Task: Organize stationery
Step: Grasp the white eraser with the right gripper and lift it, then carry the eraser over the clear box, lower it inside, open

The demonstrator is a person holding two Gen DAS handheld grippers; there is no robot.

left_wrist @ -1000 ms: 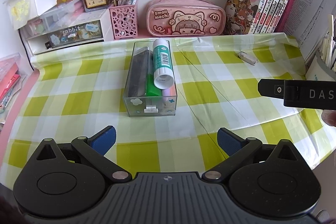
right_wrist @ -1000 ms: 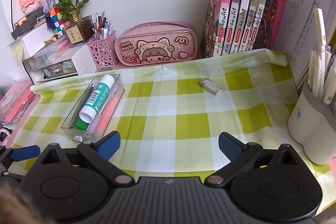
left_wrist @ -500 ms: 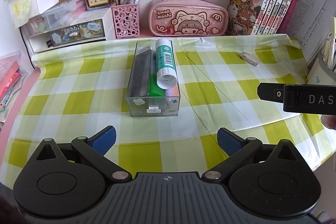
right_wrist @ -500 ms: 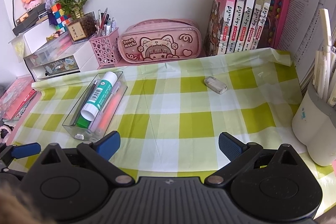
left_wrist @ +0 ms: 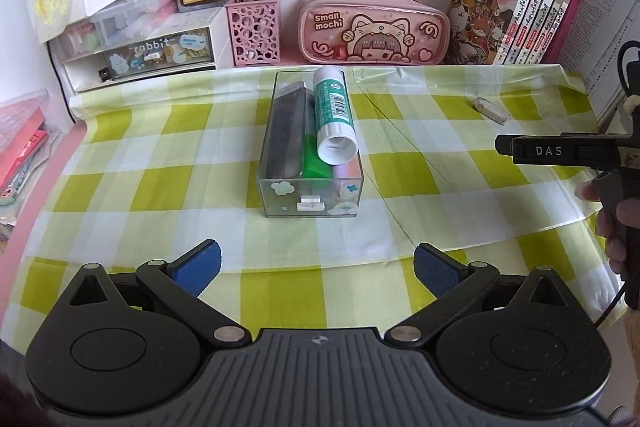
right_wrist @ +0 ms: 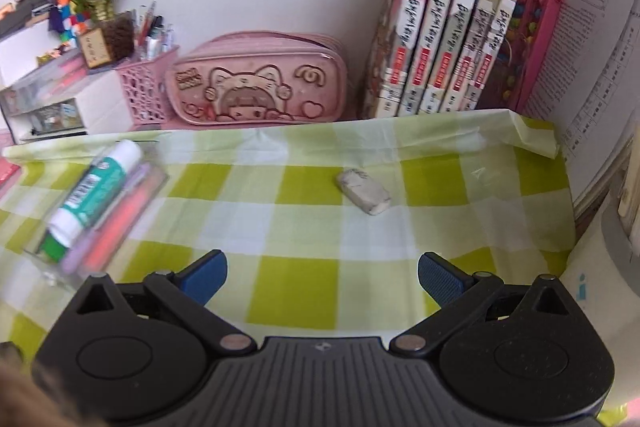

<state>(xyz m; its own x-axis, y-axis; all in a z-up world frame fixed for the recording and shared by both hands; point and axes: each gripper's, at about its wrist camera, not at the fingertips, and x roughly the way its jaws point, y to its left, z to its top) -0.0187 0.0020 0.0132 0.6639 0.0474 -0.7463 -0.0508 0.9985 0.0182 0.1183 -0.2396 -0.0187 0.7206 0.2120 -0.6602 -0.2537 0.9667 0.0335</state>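
Both tools are empty w/ fingers spread wide: the left tool (left_wrist: 316, 261) hangs low over the near edge of the worktop (left_wrist: 168, 187), lined up w/ the clear box (left_wrist: 311, 163), and the right tool (right_wrist: 322, 273) hangs over the checked cloth w/ the eraser (right_wrist: 363, 190) ahead of it, roughly centred btwn its fingers but not yet reached. The box sits mid-worktop and already holds a glue stick (left_wrist: 334, 119) lying on top of a dark flat item, a green piece and pink/lilac markers; the glue stick's far end pokes over the back rim. The eraser is the only loose item on the cloth, well apart from the box, lying at an angle near the back fold, in front of the books (right_wrist: 444, 27). Judging by this, the step in hand is the approach to the eraser w/ the right tool, and most of the sorting looks done. Next move prob. needs the right tool to go fwd and down, turn to match the eraser's slant, close across its narrow sides, then carry it left to the box. The eraser is small and low, so the pads must get close to the cloth w/o snagging it. The box is full-ish, so the drop spot needs care.
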